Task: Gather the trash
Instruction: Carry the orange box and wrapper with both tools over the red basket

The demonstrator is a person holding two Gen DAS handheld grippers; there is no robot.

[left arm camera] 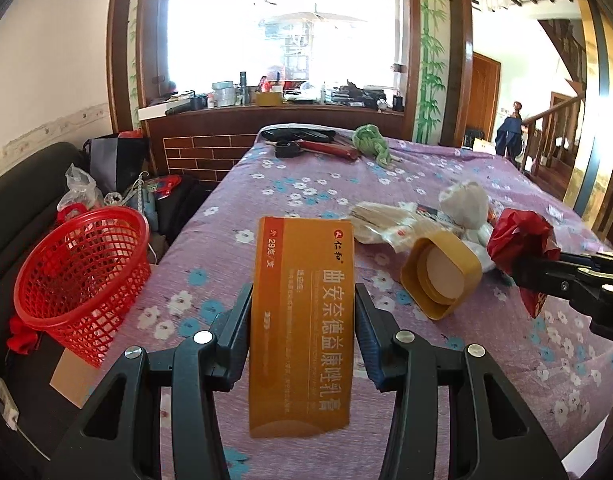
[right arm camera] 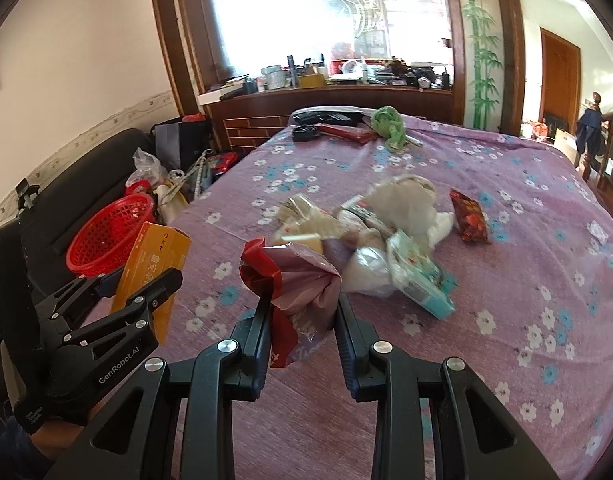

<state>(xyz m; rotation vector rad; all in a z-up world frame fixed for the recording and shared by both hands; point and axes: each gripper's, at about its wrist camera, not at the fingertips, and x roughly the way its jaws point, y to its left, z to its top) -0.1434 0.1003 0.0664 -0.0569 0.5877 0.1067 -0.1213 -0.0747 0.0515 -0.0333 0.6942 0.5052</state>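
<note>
My left gripper (left arm camera: 303, 312) is shut on an orange carton box (left arm camera: 302, 320) with Chinese print, held upright above the purple flowered tablecloth (left arm camera: 226, 240); the box also shows in the right wrist view (right arm camera: 154, 272). My right gripper (right arm camera: 302, 312) is shut on a crumpled red and pink wrapper (right arm camera: 294, 280), also seen in the left wrist view (left arm camera: 518, 240). A red mesh basket (left arm camera: 82, 272) stands left of the table, also in the right wrist view (right arm camera: 106, 236). A pile of trash (right arm camera: 386, 232) lies mid-table, with a red snack packet (right arm camera: 468, 216) to its right.
A yellow lid (left arm camera: 442, 276) lies on the table near the pile. A green cloth (right arm camera: 390, 126), red case (right arm camera: 346, 132) and black items (right arm camera: 306, 134) lie at the far end. A dark sofa (left arm camera: 22, 208) and bags (left arm camera: 118, 160) stand to the left.
</note>
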